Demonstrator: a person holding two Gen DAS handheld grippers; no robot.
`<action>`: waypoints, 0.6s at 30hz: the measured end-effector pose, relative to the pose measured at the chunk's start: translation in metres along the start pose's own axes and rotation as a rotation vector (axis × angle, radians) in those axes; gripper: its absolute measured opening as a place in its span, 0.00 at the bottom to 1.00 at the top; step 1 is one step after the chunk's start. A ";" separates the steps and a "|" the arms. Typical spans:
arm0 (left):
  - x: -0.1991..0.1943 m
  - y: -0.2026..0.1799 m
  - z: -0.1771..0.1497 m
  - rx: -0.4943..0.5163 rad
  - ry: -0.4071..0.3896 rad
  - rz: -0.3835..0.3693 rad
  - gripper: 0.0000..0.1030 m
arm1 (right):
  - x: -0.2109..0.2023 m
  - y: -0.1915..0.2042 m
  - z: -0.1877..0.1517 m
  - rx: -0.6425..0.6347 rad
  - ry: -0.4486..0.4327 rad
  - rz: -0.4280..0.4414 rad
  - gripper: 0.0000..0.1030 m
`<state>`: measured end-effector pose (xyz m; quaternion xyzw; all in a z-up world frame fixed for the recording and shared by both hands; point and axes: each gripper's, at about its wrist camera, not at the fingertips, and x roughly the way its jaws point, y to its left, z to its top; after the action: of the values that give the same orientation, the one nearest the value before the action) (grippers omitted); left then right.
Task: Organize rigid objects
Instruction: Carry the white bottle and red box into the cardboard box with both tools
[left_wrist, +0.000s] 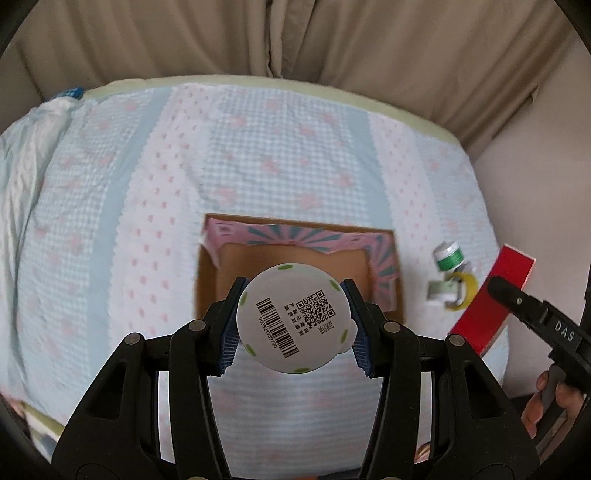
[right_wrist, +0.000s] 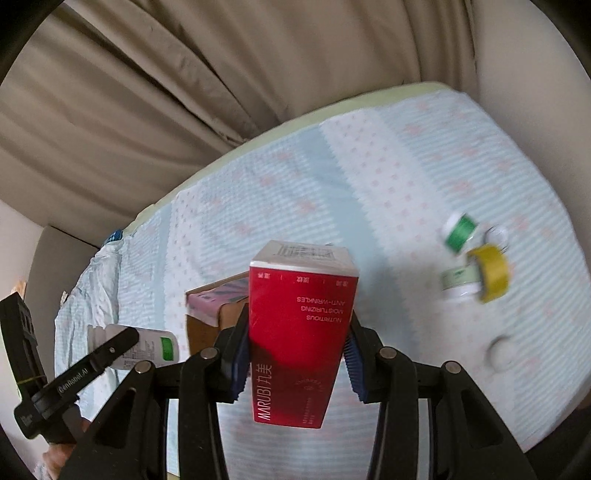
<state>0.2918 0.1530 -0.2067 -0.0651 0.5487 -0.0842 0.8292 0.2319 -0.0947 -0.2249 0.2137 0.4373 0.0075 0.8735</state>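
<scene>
The left gripper is clamped on a white round plastic bottle, which hangs just before the open brown cardboard box; the right gripper, clamped on a red carton, is farther

The bottle is white with lime-green dots round its base, which carries a black barcode and QR code; the blue pads gripping it sit on black fingers; the box is red with white lettering and a pale top; the carton is brown card with pink and teal sunburst flaps; the sheet is pale blue check and white bands with pink motifs; the tape is yellow; the curtain is beige.
</scene>
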 end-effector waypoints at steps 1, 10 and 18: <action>0.006 0.006 0.003 0.016 0.012 0.002 0.45 | 0.008 0.008 -0.003 0.015 0.008 0.002 0.39; 0.077 0.029 0.024 0.143 0.145 -0.001 0.45 | 0.105 0.040 -0.019 0.105 0.150 0.005 0.39; 0.149 0.026 0.029 0.217 0.269 0.014 0.45 | 0.180 0.018 -0.021 0.163 0.251 -0.030 0.39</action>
<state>0.3771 0.1476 -0.3349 0.0402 0.6429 -0.1451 0.7510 0.3298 -0.0348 -0.3666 0.2745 0.5455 -0.0145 0.7918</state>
